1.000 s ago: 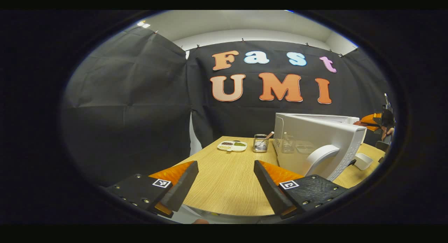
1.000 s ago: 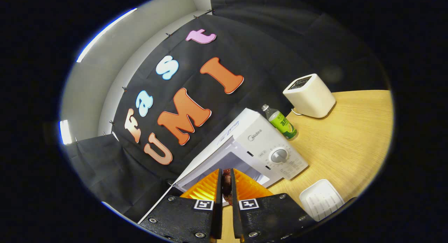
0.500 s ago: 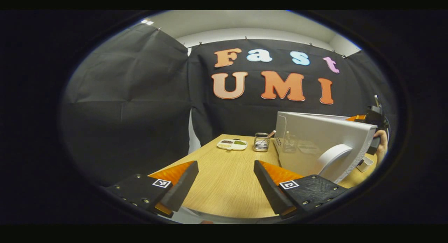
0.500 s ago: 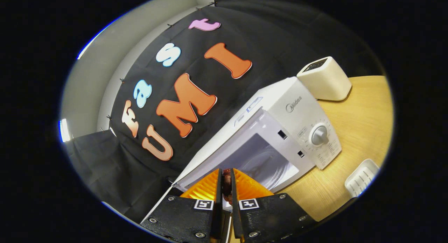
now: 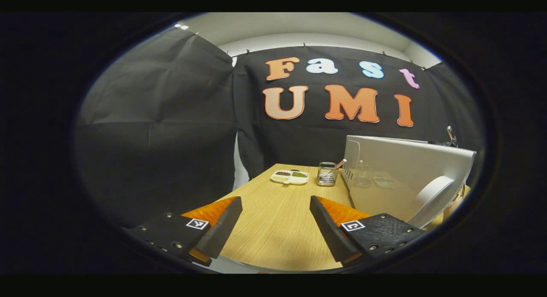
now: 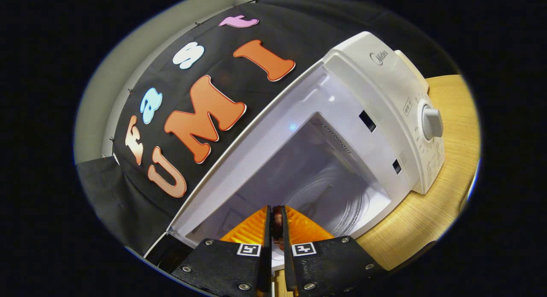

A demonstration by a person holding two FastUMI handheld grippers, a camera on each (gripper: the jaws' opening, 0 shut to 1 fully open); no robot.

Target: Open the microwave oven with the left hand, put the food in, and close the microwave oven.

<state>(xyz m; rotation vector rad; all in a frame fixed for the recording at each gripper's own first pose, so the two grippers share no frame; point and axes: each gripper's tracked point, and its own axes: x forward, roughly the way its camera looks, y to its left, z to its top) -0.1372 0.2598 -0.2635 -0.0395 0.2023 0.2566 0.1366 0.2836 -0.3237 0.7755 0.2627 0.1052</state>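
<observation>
- The right claw [image 6: 273,222], nearly closed, pinches a small dark piece of food [image 6: 277,220] at the mouth of the white microwave oven [image 6: 376,100].
- Ahead lies the round glass turntable [image 6: 329,203]; best to carry the food well inside before letting go.
- The left claw [image 5: 275,220] hangs wide and empty over the wooden tabletop [image 5: 277,211], beside the swung-open white door [image 5: 406,169].

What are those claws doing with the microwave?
A person holds a claw in each hand. The right claw is shut on a small dark piece of food and points into the microwave, right at its opening. The door is swung open. The left claw is open and holds nothing, over the table beside the door. The food is not set down inside yet.
</observation>
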